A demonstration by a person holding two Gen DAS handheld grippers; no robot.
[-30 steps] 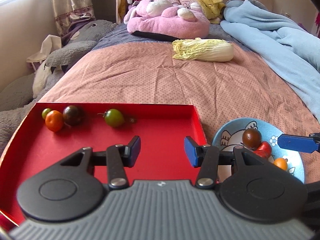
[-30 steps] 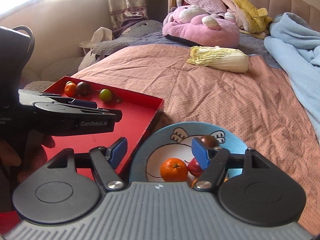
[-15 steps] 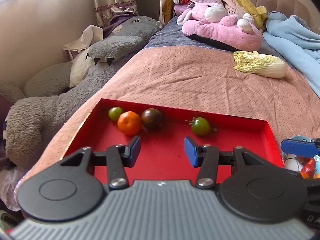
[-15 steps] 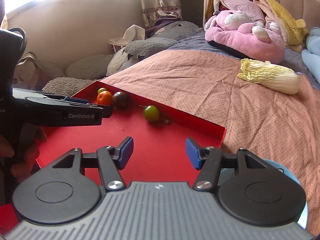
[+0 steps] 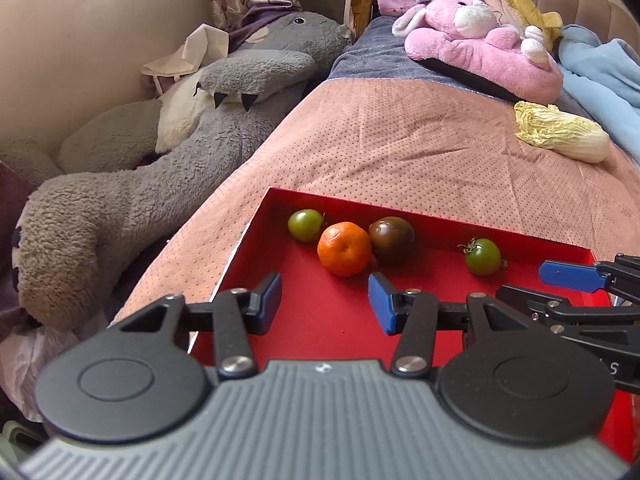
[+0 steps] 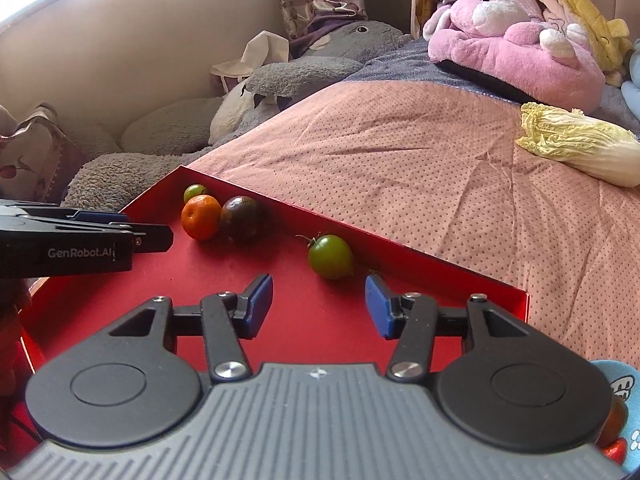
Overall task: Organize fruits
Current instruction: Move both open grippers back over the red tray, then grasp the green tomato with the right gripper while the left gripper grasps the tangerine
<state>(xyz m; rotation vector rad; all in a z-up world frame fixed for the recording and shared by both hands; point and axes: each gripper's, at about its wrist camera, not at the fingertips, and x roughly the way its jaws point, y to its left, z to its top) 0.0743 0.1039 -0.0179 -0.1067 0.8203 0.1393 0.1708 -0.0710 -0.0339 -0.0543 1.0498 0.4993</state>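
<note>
The left claw point(image 5: 324, 304) hovers low over the shallow red rectangular tray point(image 5: 440, 226), its blue-padded fingers spread apart and gripping nothing. Just beyond its tips lies a dimpled orange mandarin point(image 5: 344, 248), touching a dark purple-brown tomato point(image 5: 391, 235) on its right and a small plain green tomato point(image 5: 305, 225) on its far left; all three cluster near the tray's far left corner. Further right, apart from them by the far wall, sits a green tomato with a dried stem point(image 5: 483, 256).

The right claw point(image 6: 319, 306) also hangs spread and empty above the tray, level and pointing at that stemmed green tomato point(image 6: 330, 256) just ahead of its fingers. At the right-wrist view's near right edge, a blue patterned plate point(image 6: 624, 384) peeks out.

The tray rests on a salmon dotted bedspread point(image 5: 400, 148), with a pale napa cabbage point(image 5: 560, 132) far right.
</note>
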